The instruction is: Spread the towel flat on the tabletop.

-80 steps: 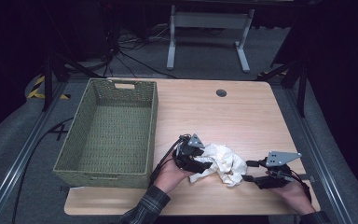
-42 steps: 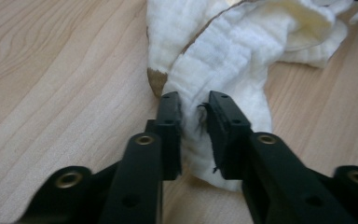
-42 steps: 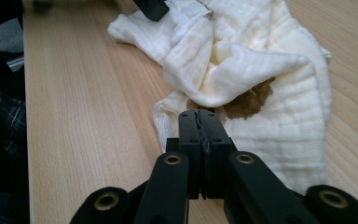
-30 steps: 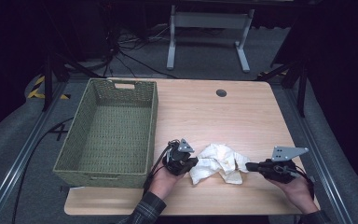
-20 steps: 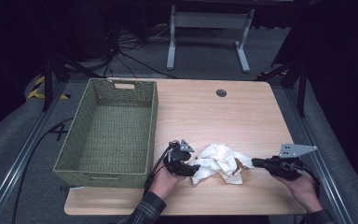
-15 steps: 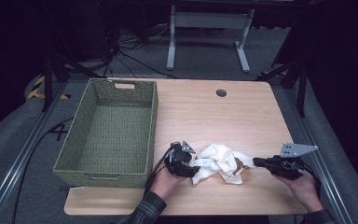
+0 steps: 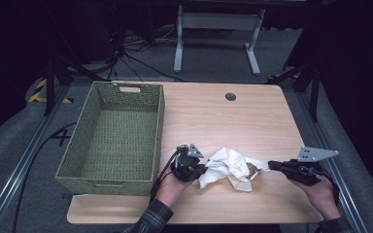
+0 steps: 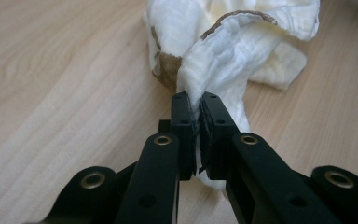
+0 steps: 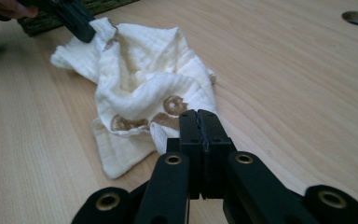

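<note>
Both grippers pinched onto the crumpled cloth, nothing spread or moved to the basket yet

The cream cloth (image 7: 230, 167) sits bunched on the table just right of the green basket (image 7: 114, 141); left gripper (image 8: 195, 109) has its jaws clamped on a fold at the basket-side edge; right gripper (image 9: 198, 122) looks closed on the far edge; I'd guess pulling it flat or binning it is all still to do

Lab: dark curtains, floor cables (image 7: 141, 60), railed table (image 7: 252, 121).
</note>
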The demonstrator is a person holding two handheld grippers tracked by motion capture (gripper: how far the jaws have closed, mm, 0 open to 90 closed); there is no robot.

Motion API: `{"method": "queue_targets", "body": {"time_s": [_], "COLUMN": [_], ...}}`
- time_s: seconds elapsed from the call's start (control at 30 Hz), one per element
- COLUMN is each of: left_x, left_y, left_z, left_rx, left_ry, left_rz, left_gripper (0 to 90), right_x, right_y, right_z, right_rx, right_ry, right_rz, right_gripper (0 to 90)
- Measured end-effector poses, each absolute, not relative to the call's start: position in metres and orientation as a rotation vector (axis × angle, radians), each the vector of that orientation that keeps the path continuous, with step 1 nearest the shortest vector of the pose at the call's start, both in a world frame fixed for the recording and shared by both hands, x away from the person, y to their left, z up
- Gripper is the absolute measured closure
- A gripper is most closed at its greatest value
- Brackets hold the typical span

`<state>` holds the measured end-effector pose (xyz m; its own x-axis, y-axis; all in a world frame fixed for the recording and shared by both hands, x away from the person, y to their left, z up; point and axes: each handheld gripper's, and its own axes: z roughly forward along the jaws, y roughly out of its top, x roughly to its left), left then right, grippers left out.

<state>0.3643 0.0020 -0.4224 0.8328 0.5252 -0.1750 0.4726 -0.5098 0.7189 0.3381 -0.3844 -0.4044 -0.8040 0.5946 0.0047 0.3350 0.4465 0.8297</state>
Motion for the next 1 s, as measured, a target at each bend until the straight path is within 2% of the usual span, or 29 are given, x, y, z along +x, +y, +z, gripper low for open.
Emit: {"method": "queue_targets", "body": {"time_s": [0.23, 0.43, 0.77, 0.9, 1.0], "left_x": [0.370, 0.382, 0.421, 0.423, 0.422], "left_y": [0.006, -0.004, -0.018, -0.020, -0.020], "left_z": [-0.400, -0.392, -0.423, -0.431, -0.432], "left_rx": [2.109, 2.121, 2.140, 2.157, 2.152], "left_ry": [0.755, 0.765, 0.892, 0.900, 0.885], "left_rz": [0.121, 0.141, 0.119, 0.113, 0.105], "left_gripper": [84.9, 85.4, 84.8, 80.8, 81.8], "right_x": [0.347, 0.361, 0.409, 0.421, 0.419], "right_y": [-0.399, -0.408, -0.406, -0.404, -0.405], "right_z": [-0.393, -0.392, -0.424, -0.437, -0.434], "right_rx": [0.835, 0.877, 1.014, 1.057, 1.048], "right_ry": [2.350, 2.329, 2.402, 2.437, 2.423], "right_rz": [1.282, 1.249, 1.125, 1.083, 1.110], "right_gripper": [89.9, 89.9, 89.9, 89.3, 76.6]}}
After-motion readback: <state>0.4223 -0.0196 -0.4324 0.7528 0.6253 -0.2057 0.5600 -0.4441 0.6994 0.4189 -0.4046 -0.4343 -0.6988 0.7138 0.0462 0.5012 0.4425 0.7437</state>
